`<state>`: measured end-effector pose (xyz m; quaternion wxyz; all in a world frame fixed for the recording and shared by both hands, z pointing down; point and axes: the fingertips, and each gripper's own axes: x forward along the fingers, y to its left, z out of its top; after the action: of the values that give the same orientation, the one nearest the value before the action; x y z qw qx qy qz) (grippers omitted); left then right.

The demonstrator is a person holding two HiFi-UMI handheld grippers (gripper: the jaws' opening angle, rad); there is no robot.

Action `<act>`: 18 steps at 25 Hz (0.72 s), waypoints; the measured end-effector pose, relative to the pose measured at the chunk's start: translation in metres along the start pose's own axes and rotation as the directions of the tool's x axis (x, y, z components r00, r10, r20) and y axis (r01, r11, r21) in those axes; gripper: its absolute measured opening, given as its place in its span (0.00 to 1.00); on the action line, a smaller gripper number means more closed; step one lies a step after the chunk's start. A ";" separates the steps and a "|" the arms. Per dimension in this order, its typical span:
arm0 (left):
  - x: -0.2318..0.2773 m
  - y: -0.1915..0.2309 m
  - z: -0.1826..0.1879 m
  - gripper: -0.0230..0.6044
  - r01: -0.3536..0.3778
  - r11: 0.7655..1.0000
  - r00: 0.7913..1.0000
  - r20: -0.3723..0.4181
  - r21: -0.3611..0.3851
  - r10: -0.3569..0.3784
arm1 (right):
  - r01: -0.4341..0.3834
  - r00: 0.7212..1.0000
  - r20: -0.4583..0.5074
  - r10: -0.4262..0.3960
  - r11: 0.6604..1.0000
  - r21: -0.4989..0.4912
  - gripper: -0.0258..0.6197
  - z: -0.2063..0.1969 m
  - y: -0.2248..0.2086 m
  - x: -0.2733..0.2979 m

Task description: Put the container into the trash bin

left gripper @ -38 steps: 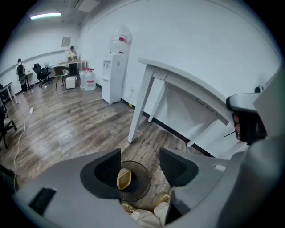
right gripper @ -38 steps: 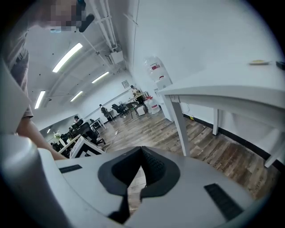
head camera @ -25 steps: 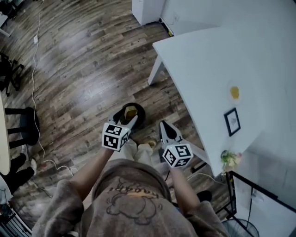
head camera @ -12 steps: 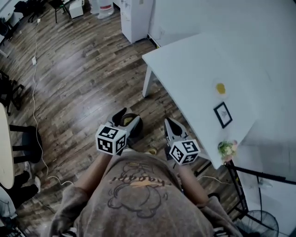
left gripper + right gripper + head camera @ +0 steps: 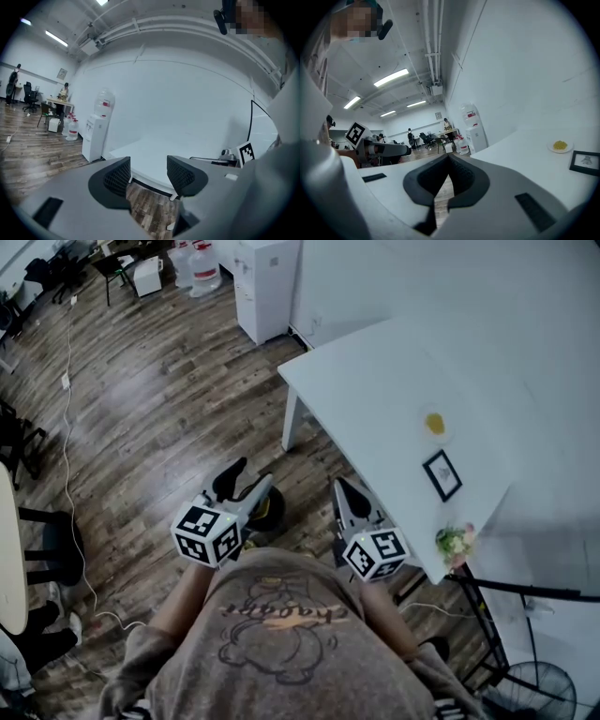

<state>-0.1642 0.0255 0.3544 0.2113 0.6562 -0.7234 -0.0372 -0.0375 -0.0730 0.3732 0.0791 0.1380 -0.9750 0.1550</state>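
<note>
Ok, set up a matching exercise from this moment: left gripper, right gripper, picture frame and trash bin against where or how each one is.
Things:
1. left gripper
2. right gripper
3. picture frame
4. trash bin

Places or states:
A. on the wooden floor, partly hidden behind a gripper
B. jaws together, nothing between them
C. on the white table
D. jaws apart, nothing between them

Pairs: 1-D, 2-B, 3-C, 4-A.
</note>
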 end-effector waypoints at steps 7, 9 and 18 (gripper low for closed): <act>0.003 -0.011 0.003 0.21 0.053 0.999 0.999 0.013 -0.014 -0.053 | 0.007 1.000 0.005 -0.007 1.000 0.009 0.04 0.001 -0.005 -0.004; 0.004 -0.012 0.002 0.16 0.054 0.998 0.998 0.016 -0.009 -0.054 | 0.011 1.000 0.001 -0.011 1.000 0.014 0.04 -0.001 -0.007 -0.005; 0.005 -0.020 0.004 0.04 0.086 0.995 0.996 0.032 0.045 -0.087 | 0.025 1.000 0.012 -0.026 1.000 0.008 0.04 0.003 -0.011 -0.010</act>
<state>-0.1471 0.0171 0.3451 0.1829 0.6907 -0.6984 -0.0414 -0.0253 -0.0818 0.3720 0.0748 0.1516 -0.9730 0.1570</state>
